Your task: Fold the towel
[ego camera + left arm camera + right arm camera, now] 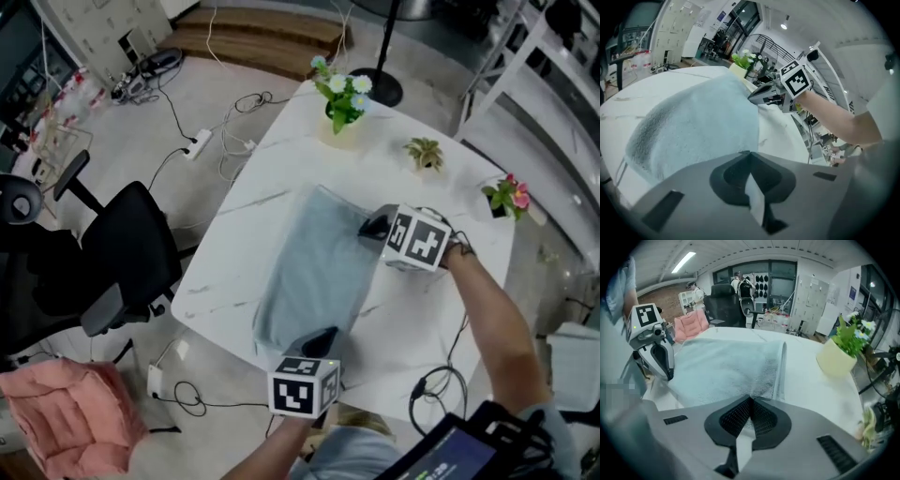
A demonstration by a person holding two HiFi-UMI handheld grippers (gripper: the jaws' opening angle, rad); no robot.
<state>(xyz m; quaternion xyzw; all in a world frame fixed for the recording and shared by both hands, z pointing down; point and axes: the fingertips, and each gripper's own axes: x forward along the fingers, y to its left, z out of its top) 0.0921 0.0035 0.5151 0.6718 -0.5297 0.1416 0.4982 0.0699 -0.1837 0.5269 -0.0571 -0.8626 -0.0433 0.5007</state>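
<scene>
FINGERS: left gripper (749, 153) fingers closed, pinching towel (314, 267) corner at 6 o'clock; right gripper (750, 398) fingers closed on towel edge at 2 o'clock | TOWEL: pale blue, flat, mid-surface (272, 169) | HANDS: both pitched downward | ROOM: white marbled surface; flowerpot (342, 117) at 12 o'clock; office chair (131, 253) at 9 o'clock

**Soft indoor light, heavy fisheye on the gripper views**

The head view is evenly lit but a little dim, with muted colour. The white table (281, 159) is its brightest area, without glare, and the shadows on it are faint and soft-edged. Both gripper views bend straight lines strongly and fall to black at the corners. A ceiling strip light (684, 261) glows in the right gripper view, a small ceiling lamp (783, 26) in the left. The towel (726, 366) shows crisp texture close up, while the grey foreground nearest each lens is soft and the far room hazy.
</scene>
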